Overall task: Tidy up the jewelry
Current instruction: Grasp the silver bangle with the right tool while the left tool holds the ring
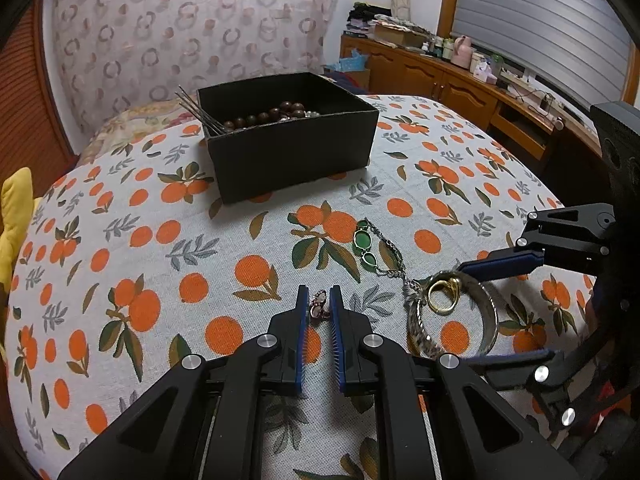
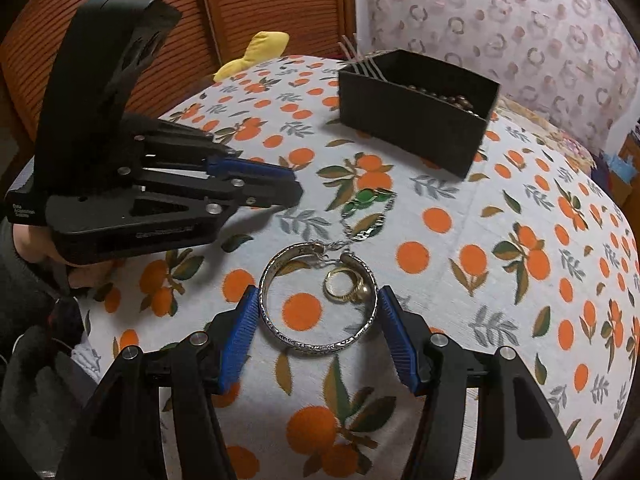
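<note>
Left wrist view: the left gripper (image 1: 319, 304) is closing narrowly around a small pink-stone ring (image 1: 319, 305) lying on the orange-print tablecloth (image 1: 120, 240); contact cannot be confirmed. A green-stone necklace (image 1: 366, 246) is lying just beyond, and the black box (image 1: 292, 152) is sitting farther back.

Right wrist view: the right gripper (image 2: 318, 312) is standing wide, straddling the silver bangle (image 2: 316, 346), which is encircling a gold ring (image 2: 344, 285).
</note>
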A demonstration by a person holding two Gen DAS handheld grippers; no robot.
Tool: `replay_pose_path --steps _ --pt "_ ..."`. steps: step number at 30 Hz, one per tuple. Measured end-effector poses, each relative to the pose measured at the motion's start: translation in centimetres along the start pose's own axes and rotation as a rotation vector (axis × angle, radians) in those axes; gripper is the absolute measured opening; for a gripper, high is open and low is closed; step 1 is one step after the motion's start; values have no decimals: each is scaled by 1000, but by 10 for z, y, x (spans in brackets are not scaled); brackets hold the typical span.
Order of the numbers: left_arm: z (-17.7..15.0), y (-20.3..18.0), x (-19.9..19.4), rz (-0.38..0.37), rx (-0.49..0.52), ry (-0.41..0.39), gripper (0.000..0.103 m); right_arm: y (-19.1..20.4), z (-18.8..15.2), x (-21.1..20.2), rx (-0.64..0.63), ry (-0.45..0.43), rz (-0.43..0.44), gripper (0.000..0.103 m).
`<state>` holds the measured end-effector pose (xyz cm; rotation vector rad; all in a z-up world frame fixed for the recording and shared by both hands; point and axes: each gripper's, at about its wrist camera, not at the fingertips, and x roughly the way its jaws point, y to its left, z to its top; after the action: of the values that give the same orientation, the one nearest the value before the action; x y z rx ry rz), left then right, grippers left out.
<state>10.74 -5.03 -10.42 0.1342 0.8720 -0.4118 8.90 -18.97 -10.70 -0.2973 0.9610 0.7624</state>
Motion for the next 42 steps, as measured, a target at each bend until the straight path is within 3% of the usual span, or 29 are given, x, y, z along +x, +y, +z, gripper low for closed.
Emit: replay_pose_path --steps 10,23,32,42 --pt "0 0 0 4 3 -2 9 7 0 -12 -11 -35 -7 63" --pt "13 10 -28 13 -43 -103 7 -20 12 -38 61 -155 -94 63" --pt "51 21 -43 31 -51 -176 7 -49 51 -41 86 -242 -142 63" --pt "85 27 -48 64 -37 -215 8 -84 97 -14 137 -256 -134 63"
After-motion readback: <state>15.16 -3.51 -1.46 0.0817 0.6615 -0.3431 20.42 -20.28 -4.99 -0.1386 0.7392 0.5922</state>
